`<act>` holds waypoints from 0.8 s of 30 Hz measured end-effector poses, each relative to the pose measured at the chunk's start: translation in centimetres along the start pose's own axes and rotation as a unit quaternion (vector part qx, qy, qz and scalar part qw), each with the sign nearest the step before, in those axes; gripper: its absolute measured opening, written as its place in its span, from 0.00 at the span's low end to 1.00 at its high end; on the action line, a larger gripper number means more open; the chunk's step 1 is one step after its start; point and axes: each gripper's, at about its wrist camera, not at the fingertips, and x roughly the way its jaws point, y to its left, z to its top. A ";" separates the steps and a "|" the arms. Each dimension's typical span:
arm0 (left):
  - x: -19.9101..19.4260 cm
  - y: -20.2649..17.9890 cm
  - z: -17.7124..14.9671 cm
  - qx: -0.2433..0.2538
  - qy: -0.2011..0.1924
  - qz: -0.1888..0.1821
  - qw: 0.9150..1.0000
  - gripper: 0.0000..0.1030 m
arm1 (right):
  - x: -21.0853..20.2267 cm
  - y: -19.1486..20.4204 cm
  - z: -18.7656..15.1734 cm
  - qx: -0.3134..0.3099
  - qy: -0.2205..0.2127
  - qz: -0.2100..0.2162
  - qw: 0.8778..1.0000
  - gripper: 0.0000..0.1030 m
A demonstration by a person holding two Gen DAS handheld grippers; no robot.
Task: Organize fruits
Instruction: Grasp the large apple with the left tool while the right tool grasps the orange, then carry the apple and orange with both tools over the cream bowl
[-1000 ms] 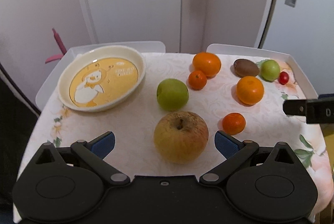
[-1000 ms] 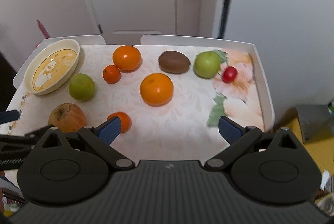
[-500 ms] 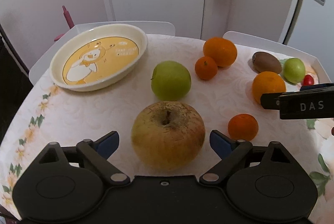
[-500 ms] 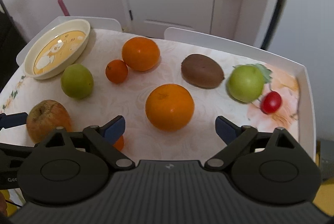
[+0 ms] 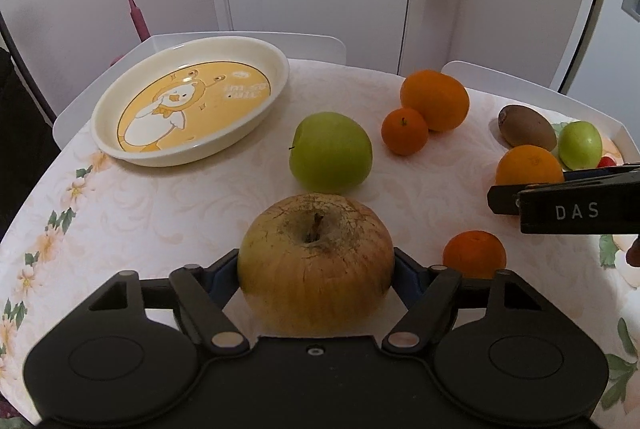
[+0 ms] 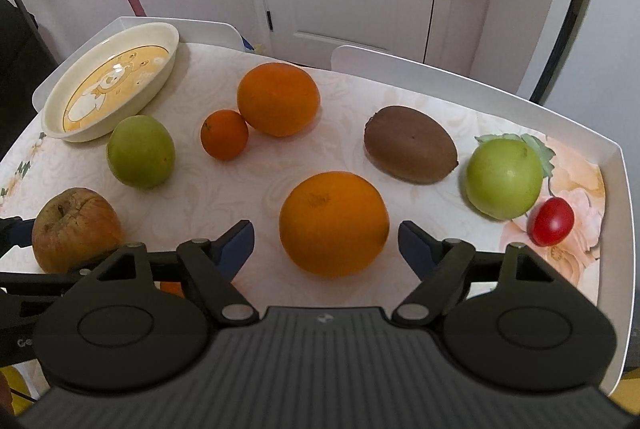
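Observation:
My left gripper (image 5: 316, 275) is shut on a wrinkled yellow-brown apple (image 5: 316, 261), with both blue pads against its sides; the apple also shows in the right wrist view (image 6: 74, 227). My right gripper (image 6: 326, 243) is open, its fingers on either side of a large orange (image 6: 334, 223) without touching it. A cream plate with a yellow duck picture (image 5: 188, 107) stands at the far left of the table (image 5: 160, 209) and holds no fruit.
On the table lie a green apple (image 5: 330, 151), a small tangerine (image 5: 404, 131) against a big orange (image 5: 435, 100), another tangerine (image 5: 474, 255), a kiwi (image 6: 410, 145), a second green apple (image 6: 503, 179) and a red cherry tomato (image 6: 551, 221). White chair backs ring the table.
My left gripper moved forward around the wrinkled apple and closed on it. My right gripper moved forward and down until its open fingers flank the large orange.

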 end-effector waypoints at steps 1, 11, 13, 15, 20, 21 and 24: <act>0.0 0.1 0.0 -0.001 -0.001 -0.001 1.000 0.77 | 0.0 0.0 0.0 -0.001 -0.001 0.000 1.000 0.90; -0.3 0.1 -0.2 -0.006 -0.006 0.001 1.000 0.77 | 0.7 0.0 0.2 -0.006 -0.005 -0.006 1.000 0.78; -0.4 0.1 -0.3 -0.008 -0.007 0.003 1.000 0.77 | 0.8 0.0 0.2 -0.010 -0.004 -0.007 1.000 0.73; -0.5 0.2 -0.4 -0.010 -0.007 0.004 1.000 0.77 | 0.8 -0.1 0.2 -0.009 -0.008 -0.007 1.000 0.72; -1.2 0.8 -0.6 -0.019 -0.014 0.011 1.000 0.77 | 0.2 -0.1 0.1 -0.005 -0.011 -0.004 1.000 0.72; -1.4 1.0 -0.6 -0.021 -0.015 0.012 1.000 0.77 | 0.0 -0.1 0.2 -0.006 -0.012 -0.003 1.000 0.72; -2.1 1.4 -0.4 -0.026 -0.021 0.015 0.999 0.77 | -0.8 0.0 0.4 -0.005 -0.016 -0.001 1.000 0.72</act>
